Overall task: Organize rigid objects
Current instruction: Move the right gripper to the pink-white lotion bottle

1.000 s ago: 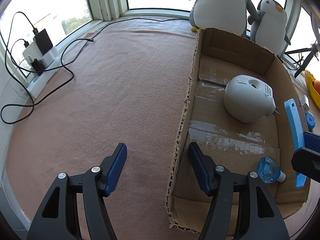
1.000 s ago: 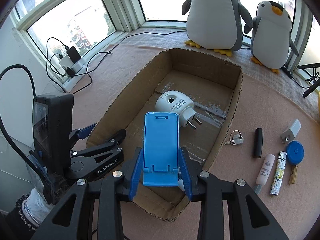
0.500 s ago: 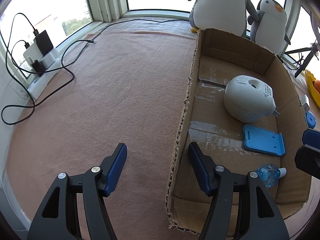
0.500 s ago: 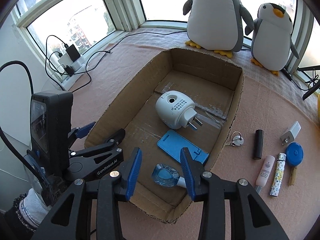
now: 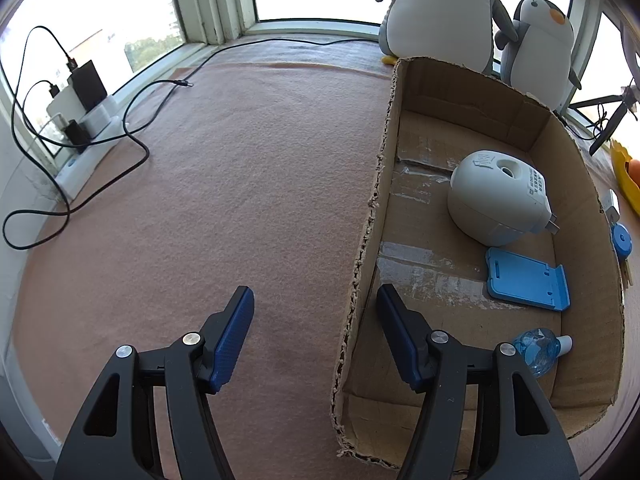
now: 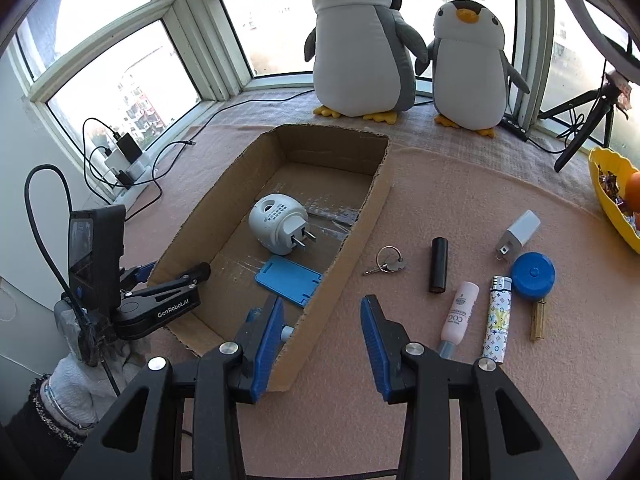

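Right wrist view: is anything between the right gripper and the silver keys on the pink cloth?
Nothing visible. The right gripper, jaws open and empty, hangs over the brown cardboard box's near wall; bare pink cloth lies between it and the silver keys on a ring.

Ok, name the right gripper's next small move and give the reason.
Probably swing the right gripper toward the keys and lower over them. Its jaws are open and empty, the blue phone stand already lies in the cardboard box, and the keys are the closest loose item on the mat outside it.
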`<state>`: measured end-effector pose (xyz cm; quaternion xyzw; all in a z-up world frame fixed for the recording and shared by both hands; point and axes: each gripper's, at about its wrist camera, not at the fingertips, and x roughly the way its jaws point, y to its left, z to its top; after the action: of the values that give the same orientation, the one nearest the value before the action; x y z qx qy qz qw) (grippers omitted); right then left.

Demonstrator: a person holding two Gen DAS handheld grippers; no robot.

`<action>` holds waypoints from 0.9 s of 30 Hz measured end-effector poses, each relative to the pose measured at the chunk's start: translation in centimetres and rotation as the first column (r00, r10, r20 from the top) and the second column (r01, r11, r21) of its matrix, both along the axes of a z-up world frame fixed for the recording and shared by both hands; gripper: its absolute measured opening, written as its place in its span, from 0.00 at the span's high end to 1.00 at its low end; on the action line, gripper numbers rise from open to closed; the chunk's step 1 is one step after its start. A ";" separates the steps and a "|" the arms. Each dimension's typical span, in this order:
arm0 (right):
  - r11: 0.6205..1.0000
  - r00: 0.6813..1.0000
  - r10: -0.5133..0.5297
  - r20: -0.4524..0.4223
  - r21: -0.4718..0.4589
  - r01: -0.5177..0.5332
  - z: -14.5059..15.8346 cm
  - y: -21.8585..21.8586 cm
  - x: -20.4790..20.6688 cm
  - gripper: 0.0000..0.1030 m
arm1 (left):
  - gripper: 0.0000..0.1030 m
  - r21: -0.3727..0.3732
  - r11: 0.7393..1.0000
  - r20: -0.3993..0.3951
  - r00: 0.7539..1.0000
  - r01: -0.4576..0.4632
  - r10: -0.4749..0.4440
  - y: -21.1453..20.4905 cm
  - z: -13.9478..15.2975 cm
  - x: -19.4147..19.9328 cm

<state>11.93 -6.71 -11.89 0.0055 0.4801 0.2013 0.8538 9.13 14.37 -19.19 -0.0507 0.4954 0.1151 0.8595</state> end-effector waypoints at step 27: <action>0.975 0.947 -0.210 -0.243 0.022 0.222 -5.4 -7.4 5.4 0.74 | 0.38 -0.003 1.000 0.004 1.000 -0.010 0.010 0.0 0.1 0.0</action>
<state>17.30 -14.07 -17.33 0.1030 0.5711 0.1161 0.8061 9.12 14.32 -19.12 -0.0549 0.4936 0.1184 0.8598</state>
